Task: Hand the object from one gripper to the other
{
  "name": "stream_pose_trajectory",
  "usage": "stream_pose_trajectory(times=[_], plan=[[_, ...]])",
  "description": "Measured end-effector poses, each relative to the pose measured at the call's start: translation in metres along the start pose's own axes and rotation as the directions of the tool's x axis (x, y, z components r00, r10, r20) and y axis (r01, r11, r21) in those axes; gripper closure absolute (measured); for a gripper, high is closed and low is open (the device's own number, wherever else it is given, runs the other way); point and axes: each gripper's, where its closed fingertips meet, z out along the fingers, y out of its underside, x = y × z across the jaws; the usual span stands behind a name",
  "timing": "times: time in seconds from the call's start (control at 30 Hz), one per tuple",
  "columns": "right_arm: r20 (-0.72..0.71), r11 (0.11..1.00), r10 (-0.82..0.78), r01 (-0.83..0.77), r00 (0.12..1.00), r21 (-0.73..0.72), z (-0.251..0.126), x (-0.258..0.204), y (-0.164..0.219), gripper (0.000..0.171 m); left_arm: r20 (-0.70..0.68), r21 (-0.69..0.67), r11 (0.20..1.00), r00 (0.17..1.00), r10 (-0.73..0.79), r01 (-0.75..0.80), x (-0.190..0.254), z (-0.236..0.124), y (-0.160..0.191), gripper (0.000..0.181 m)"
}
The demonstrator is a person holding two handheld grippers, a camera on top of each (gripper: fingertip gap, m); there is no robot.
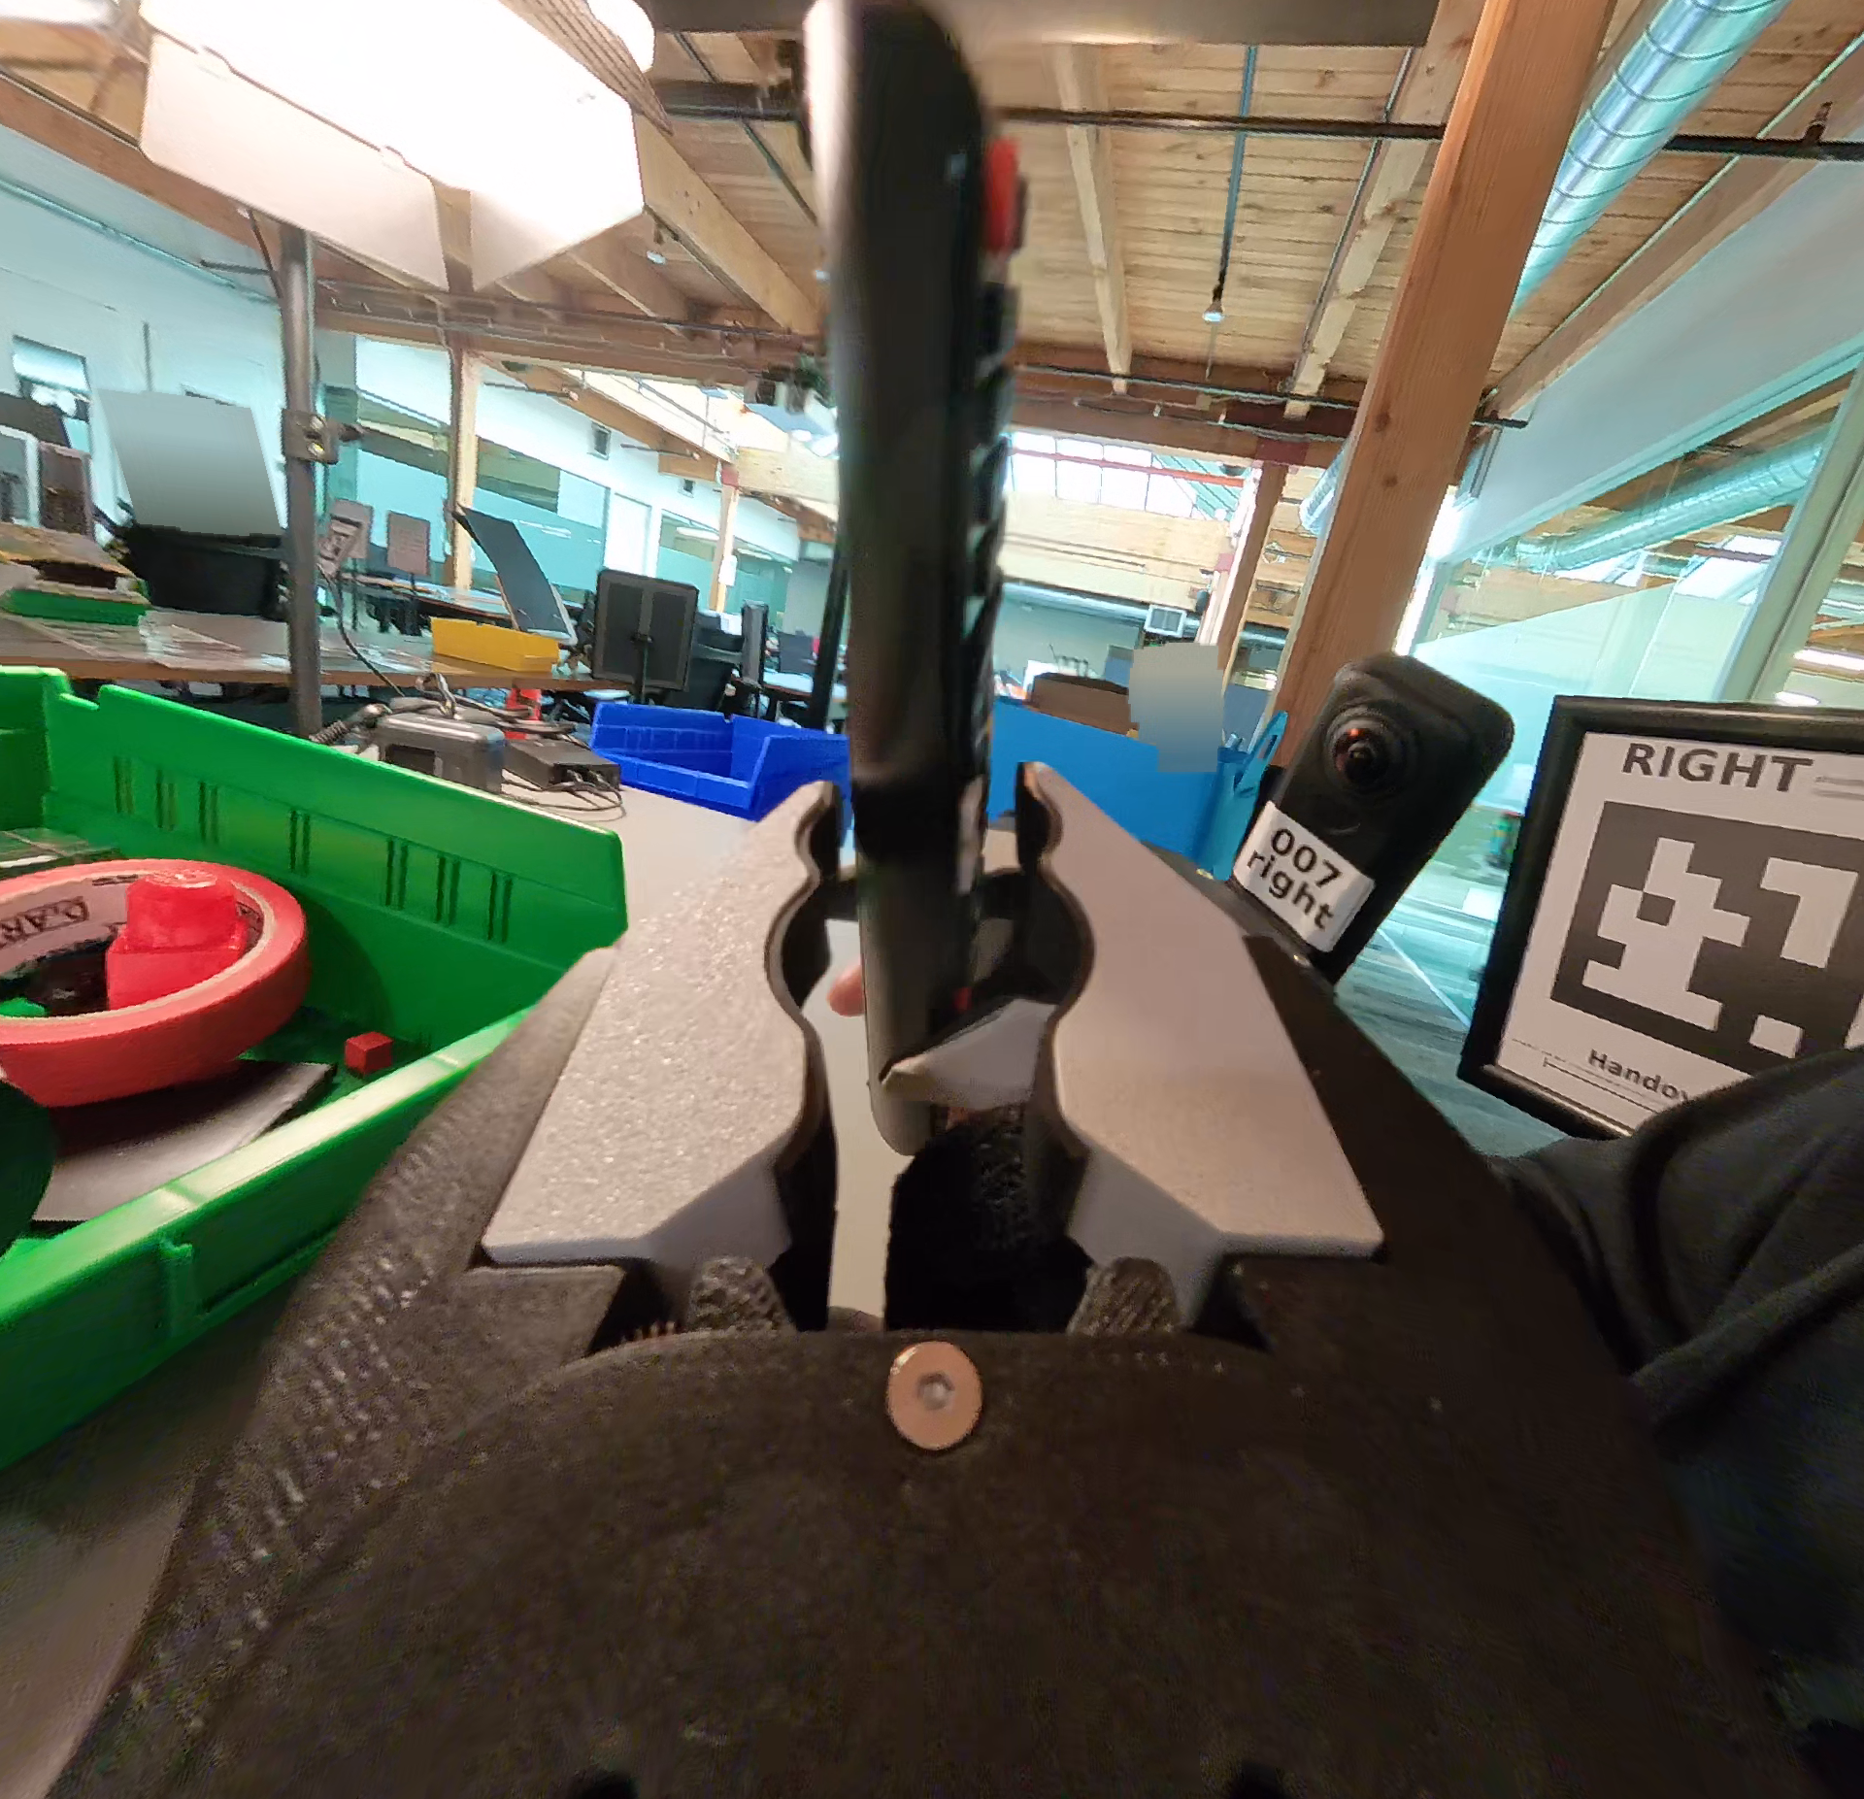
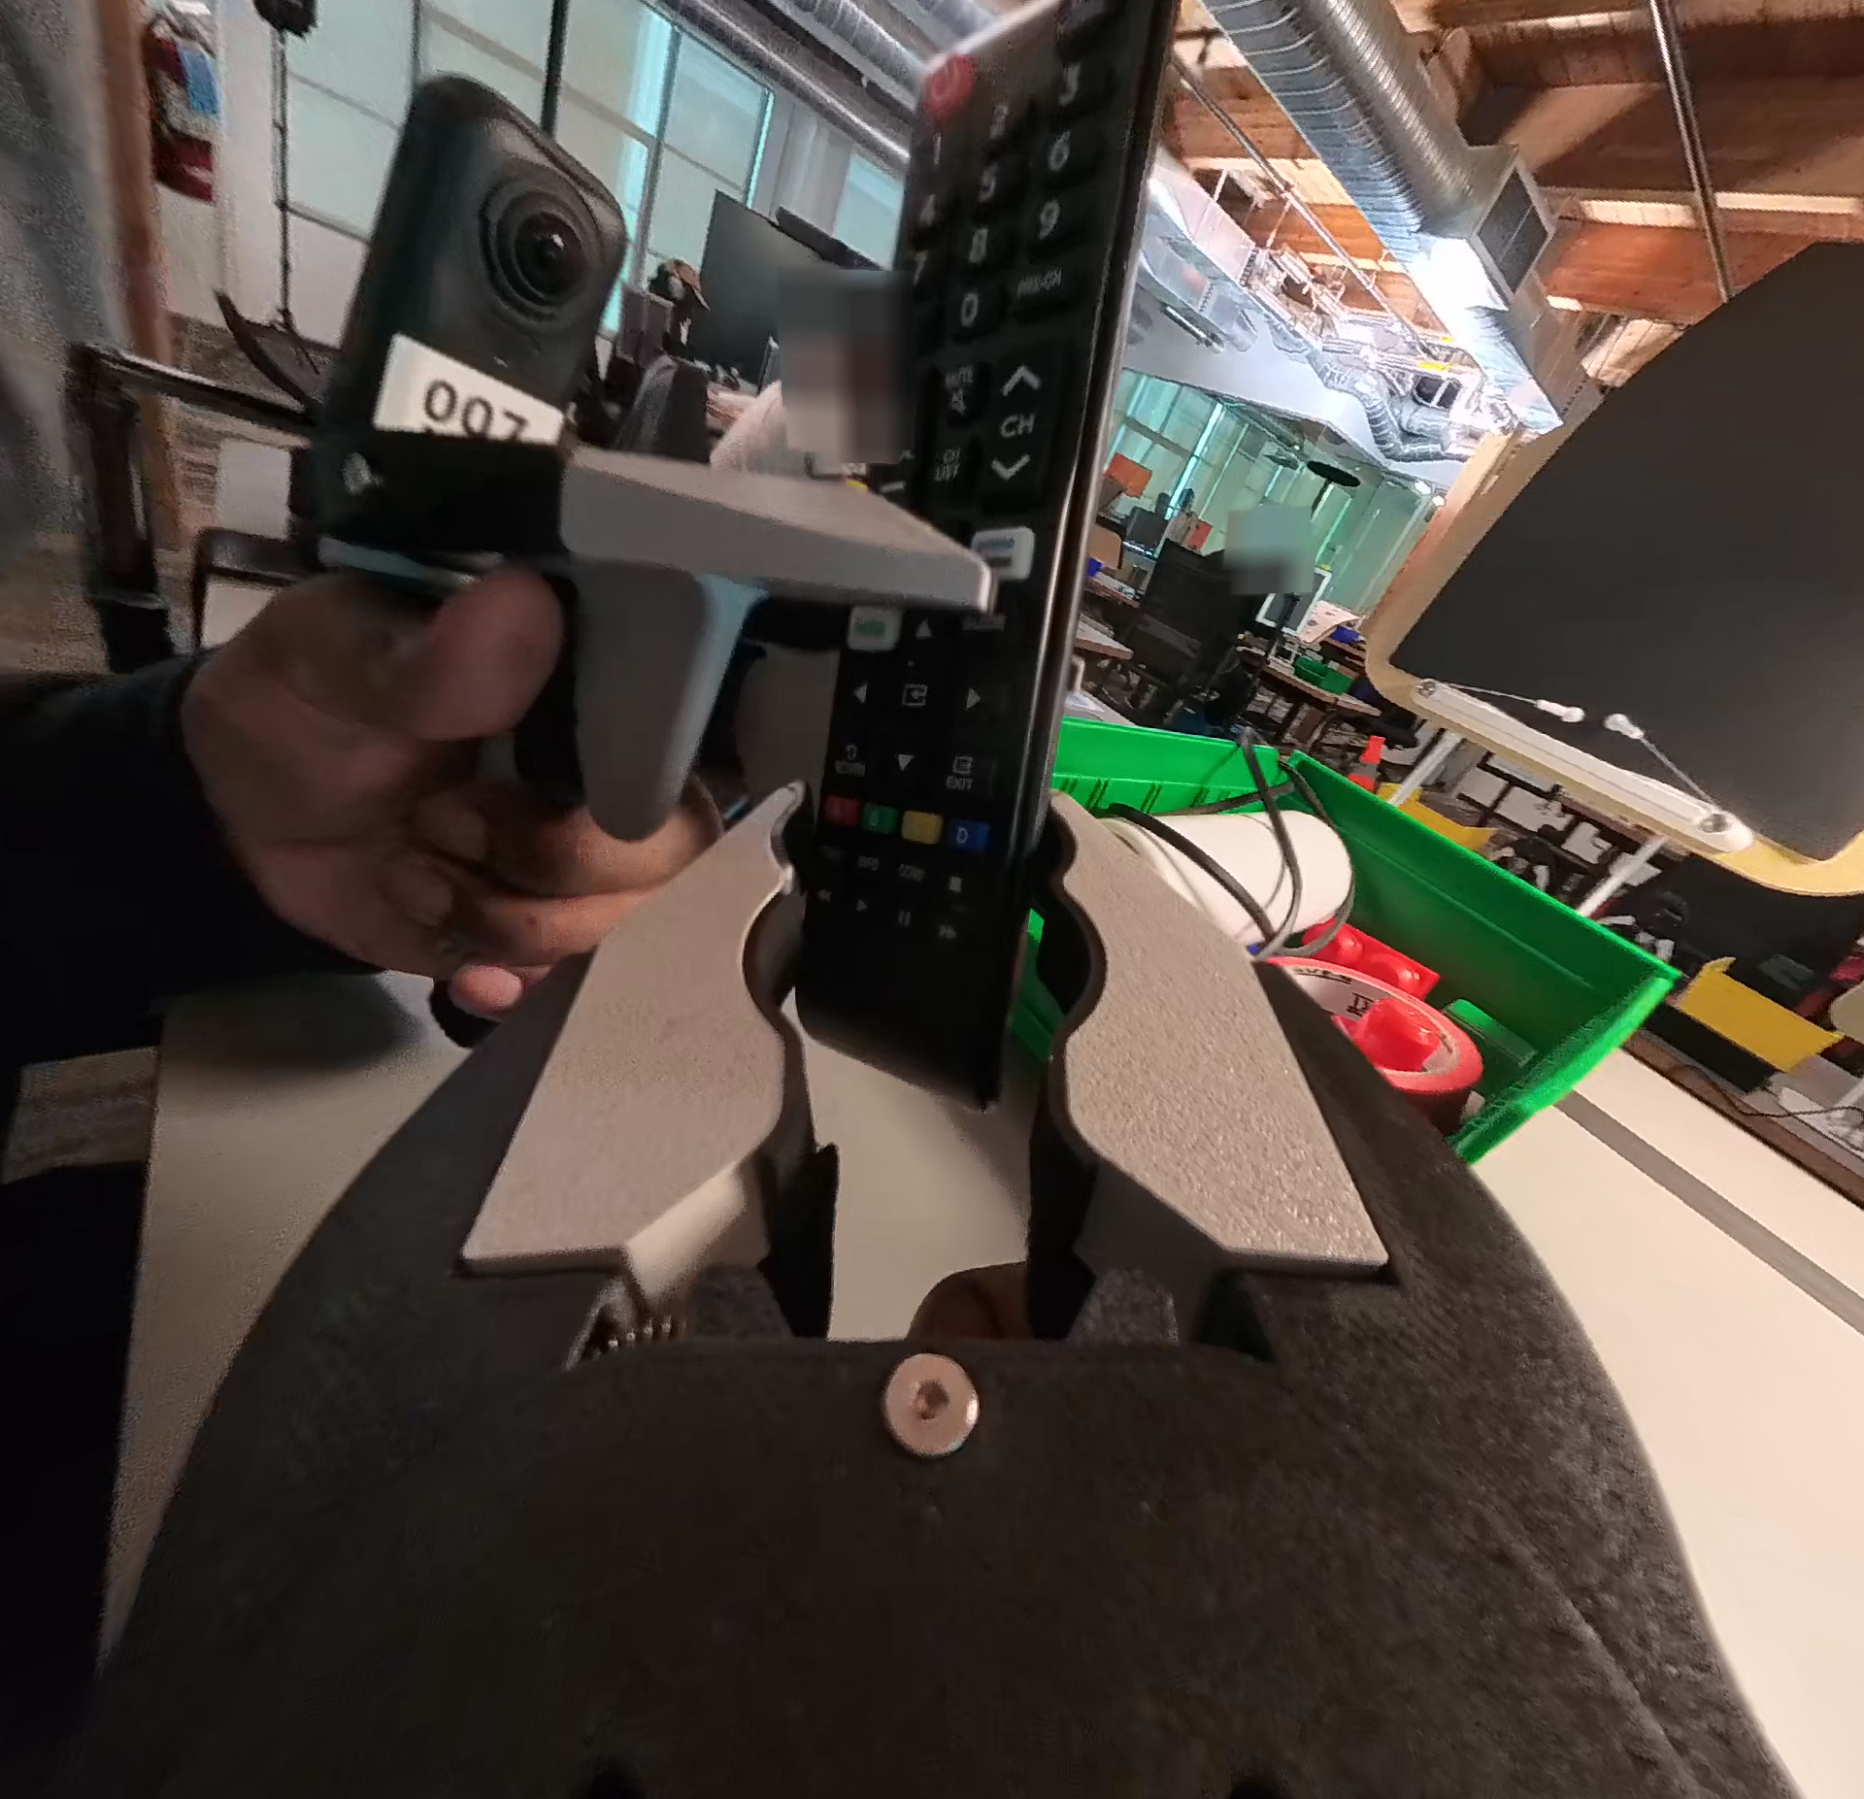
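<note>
Pale grey table (image 2: pixel 1634 1367): carrying the bin along its far edge.
Green plastic bin (image 1: pixel 353 848): sitting on the table and holding a roll of red tape (image 1: pixel 202 1039) with a red block inside its ring.
Left gripper (image 1: pixel 928 802), grey-fingered on a black body: being held by a person's hand (image 2: pixel 383 792) and clenching the remote about midway along its length, one finger lying flat across the button face.
Right gripper (image 2: pixel 923 833), same build: pointing upward, its two fingers flanking the narrow edges of the remote's lower end. Whether they are pressing it cannot be told.
Slim black remote control (image 1: pixel 908 439) with coloured buttons: standing nearly upright in the air above the table, just beside the bin, between both grippers.
</note>
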Motion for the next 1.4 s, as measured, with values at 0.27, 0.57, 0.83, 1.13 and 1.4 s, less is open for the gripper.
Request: stream_pose_trajectory(times=[0.27, 0.57, 0.83, 1.13, 1.4], plan=[[0.041, 0.991, 0.064, -0.068, 0.997, 0.111, -0.006, -0.002, -0.019, 0.119, -0.048, 0.041, 0.999, 0.999, 0.001, 0.001, 0.006, -0.005, -0.009, 0.156], [0.049, 0.995, 0.06, -0.064, 0.997, 0.079, -0.008, -0.001, -0.014, 0.135, -0.037, 0.044, 0.999, 0.999, 0.0, 0.002, 0.005, -0.003, -0.009, 0.148], [0.07, 0.987, 0.071, -0.08, 0.995, 0.142, -0.012, -0.003, -0.025, 0.13, -0.1, 0.078, 0.997, 0.995, 0.002, 0.006, 0.014, -0.008, -0.016, 0.156], [-0.023, 0.997, -0.059, 0.06, 0.998, 0.044, -0.004, 0.001, -0.009, 0.133, -0.049, 0.119, 0.992, 0.998, -0.034, 0.039, 0.002, -0.011, -0.023, 0.151], [-0.075, 0.992, -0.123, 0.121, 0.99, -0.033, -0.001, 0.006, 0.002, 0.124, 0.002, 0.024, 0.995, 0.995, 0.095, -0.095, 0.004, -0.004, -0.008, 0.158]])
